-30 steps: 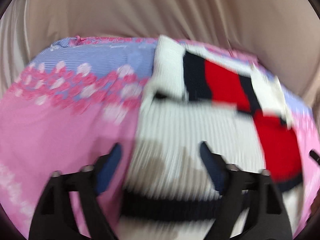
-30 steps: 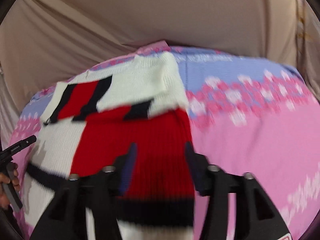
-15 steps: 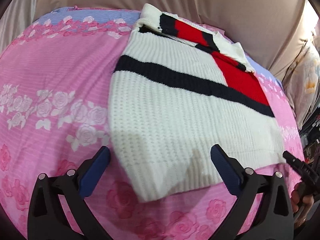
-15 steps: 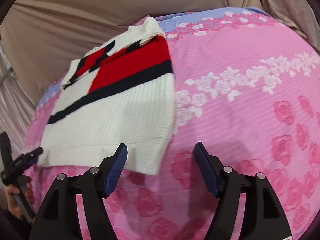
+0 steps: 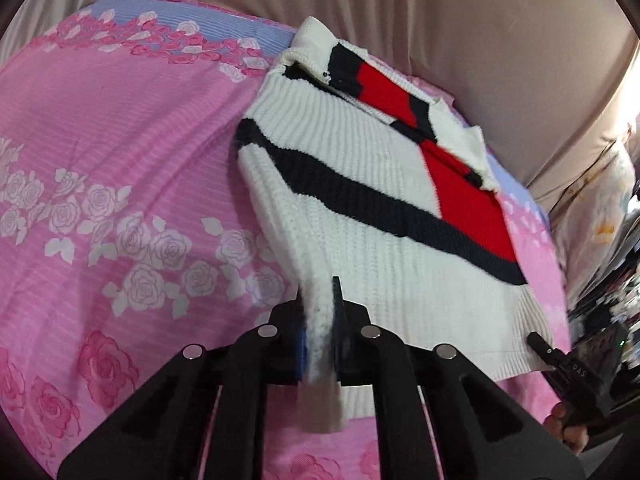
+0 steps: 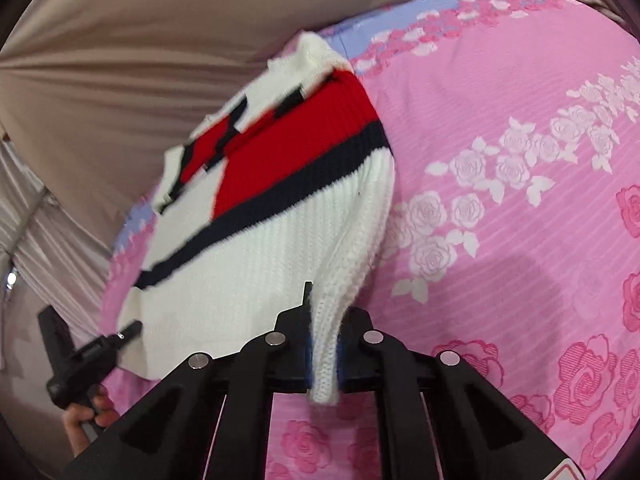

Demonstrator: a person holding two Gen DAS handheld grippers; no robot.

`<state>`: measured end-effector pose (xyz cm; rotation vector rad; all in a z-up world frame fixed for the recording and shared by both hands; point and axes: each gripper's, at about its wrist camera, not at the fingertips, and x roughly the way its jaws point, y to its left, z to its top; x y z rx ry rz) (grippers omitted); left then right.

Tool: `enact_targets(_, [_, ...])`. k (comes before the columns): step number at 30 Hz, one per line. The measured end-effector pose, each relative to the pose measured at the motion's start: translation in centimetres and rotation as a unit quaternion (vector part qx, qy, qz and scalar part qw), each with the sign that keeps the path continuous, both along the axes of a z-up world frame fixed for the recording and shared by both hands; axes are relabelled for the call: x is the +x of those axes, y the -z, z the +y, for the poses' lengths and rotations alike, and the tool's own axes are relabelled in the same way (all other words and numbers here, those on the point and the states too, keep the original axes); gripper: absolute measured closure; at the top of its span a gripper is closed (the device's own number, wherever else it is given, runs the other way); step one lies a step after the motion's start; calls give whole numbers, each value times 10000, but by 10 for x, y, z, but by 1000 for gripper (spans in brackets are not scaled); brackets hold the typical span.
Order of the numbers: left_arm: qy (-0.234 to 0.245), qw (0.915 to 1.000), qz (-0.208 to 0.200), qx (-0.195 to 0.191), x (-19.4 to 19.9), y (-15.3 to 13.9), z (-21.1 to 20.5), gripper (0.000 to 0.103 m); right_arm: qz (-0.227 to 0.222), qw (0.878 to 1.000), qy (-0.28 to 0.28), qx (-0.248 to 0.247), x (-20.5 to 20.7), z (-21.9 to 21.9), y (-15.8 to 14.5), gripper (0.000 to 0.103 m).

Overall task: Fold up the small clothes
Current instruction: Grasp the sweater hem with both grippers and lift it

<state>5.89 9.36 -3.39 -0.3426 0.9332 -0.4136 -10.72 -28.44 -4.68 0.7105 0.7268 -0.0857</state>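
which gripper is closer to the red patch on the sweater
Right. The right gripper pinches the sweater hem corner on the side below the red patch; the left gripper pinches the opposite, all-white corner.

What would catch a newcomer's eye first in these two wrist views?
The white knitted sweater with its red block and dark stripe stands out, lying across the pink rose-printed bedsheet. Each tool is shut on a near corner of its hem: the left tool on the left corner, the right tool on the right corner, lifting those edges off the sheet. Beige fabric fills the background beyond the bed.
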Motion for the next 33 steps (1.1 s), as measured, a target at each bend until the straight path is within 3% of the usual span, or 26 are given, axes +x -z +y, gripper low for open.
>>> enact_targets(6, [333,9991,-243,-37,-40,-27,18,96,-549,9974,5,-466,-46,8,-44,97])
enact_targets(10, [675,9975,-204,103,-85,-32,29,96,-504,9947,-148,-889,-88,18,-55,97])
enact_targets(17, [1025,9932,490,233,-153,-6,46,96,193,9957,-169,-894,-166,27,-28,97])
enact_targets(22, [1007,9934,524,138,-153,8,37,93,516,9967,-121,-608,-174,28,3,95])
enact_targets(27, [782,9949,605,-186,-151,17,35,43,539,9981,5,-295,-161,23,15,88])
enact_targets(29, [657,9964,497,-186,-153,15,34,29,502,9984,2,-253,-161,22,16,88])
enact_targets(32, [607,9970,425,-238,-154,15,32,28,393,9992,-46,-68,-161,20,17,84])
enact_targets(33, [617,9970,395,-260,-154,15,31,35,345,9994,-80,29,-161,20,18,84])
